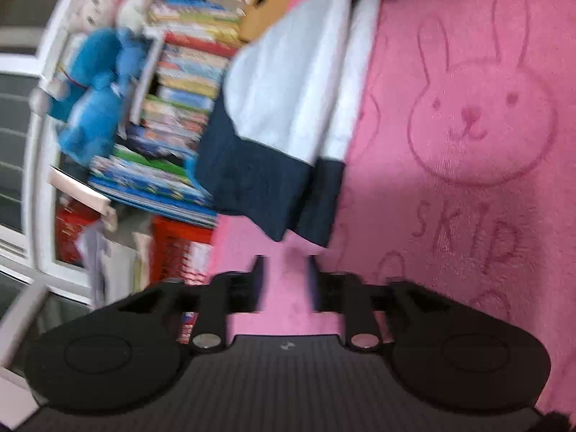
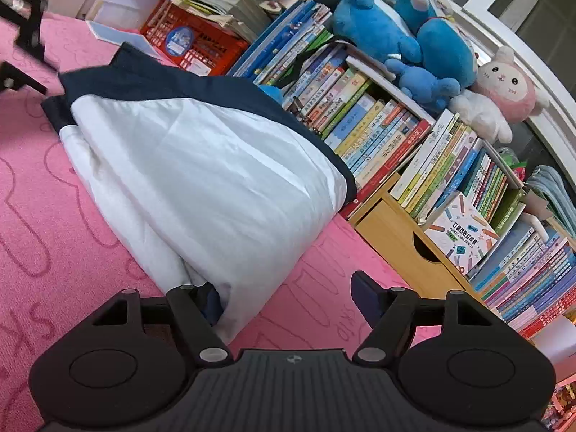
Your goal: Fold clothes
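Pink plush blanket, embossed with rabbit outlines, covers the surface under both grippers. On it lies the white and navy garment, folded into a long bundle with its navy band at the far end.

From the right wrist view, the right gripper sits at the near end of the bundle. Its jaws stand wide apart. The left finger is partly tucked under the white cloth edge, while the right finger rests clear of the cloth over bare blanket. The pads do not press on the garment. Beyond the bundle and to the right of this gripper, a wall of books stands packed in rows, with blue plush toys and a pink rabbit plush on top. A wooden drawer box sits below the books, and a red crate lies farther back.

From the left wrist view, which is blurred, the left gripper hovers over the blanket, just short of the garment's navy end. Its jaws are parted with only pink blanket showing between them, and nothing is held. A large rabbit face with the word SKIP lies embossed to the right of this gripper. This same gripper appears as a dark shape at the far left corner of the right wrist view.
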A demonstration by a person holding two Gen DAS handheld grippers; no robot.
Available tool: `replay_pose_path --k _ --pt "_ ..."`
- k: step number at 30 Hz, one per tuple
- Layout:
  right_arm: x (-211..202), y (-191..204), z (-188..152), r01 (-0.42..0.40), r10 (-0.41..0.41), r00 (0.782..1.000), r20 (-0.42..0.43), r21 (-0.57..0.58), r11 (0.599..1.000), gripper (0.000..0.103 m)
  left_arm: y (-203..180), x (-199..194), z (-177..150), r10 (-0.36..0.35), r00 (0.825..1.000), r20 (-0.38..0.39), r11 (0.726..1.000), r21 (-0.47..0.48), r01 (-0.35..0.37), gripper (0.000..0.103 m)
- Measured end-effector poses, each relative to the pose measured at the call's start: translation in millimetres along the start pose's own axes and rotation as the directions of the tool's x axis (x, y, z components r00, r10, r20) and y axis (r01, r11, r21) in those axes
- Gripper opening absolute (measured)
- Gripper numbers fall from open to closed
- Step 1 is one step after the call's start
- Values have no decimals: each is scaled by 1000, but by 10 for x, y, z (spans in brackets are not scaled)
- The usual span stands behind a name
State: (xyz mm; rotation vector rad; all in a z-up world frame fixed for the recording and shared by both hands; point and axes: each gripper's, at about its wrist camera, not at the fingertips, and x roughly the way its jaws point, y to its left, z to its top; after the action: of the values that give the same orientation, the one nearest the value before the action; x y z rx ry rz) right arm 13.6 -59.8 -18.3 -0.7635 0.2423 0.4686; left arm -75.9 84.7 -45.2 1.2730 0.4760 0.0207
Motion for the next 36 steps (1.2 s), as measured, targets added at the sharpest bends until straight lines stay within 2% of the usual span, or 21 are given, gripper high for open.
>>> replay_pose_path --k 1,4,8,10,12,18,20,21,22,28,32,34,36 --pt "-3 3 2 2 -2 1000 1 -1 1000 71 8 -78 55 12 999 33 1000 10 -12 56" --pt "-30 18 13 0 0 1000 15 -8 1000 71 11 -266 328 5 989 149 999 48 -12 70" --pt "-79 32 23 -15 16 999 44 -19 1000 65 -76 -185 754 -54 965 258 995 99 29 72" --pt "-72 29 33 -26 27 999 42 -16 1000 61 -119 -74 947 -74 956 282 992 115 43 65" --pt "-67 25 33 -29 29 999 42 -11 1000 61 -99 48 1081 -93 953 288 993 103 65 63" --pt "-42 -11 29 -38 38 999 29 18 999 61 -43 219 1212 -101 942 319 994 77 80 59" --pt "-26 -17 27 -42 41 999 22 24 999 61 -52 218 1204 -132 936 327 991 74 113 47" --pt "-19 -7 26 -39 39 999 18 19 999 62 -56 228 1187 -152 934 323 988 79 134 36" --pt "-12 5 25 -36 36 999 14 14 999 62 -63 235 1165 -171 933 316 985 87 150 30" --pt "-12 -14 15 -51 51 999 20 26 998 62 -132 269 1003 -169 941 294 981 146 130 31" --pt "7 24 15 -49 49 999 13 5 999 62 -91 364 1038 -195 939 284 978 131 164 30" --pt "6 31 8 -47 47 999 13 3 999 62 -75 423 1037 -203 942 269 977 123 176 22" --pt "8 34 5 -48 48 999 10 3 999 62 -86 475 1000 -192 951 243 979 116 168 19"
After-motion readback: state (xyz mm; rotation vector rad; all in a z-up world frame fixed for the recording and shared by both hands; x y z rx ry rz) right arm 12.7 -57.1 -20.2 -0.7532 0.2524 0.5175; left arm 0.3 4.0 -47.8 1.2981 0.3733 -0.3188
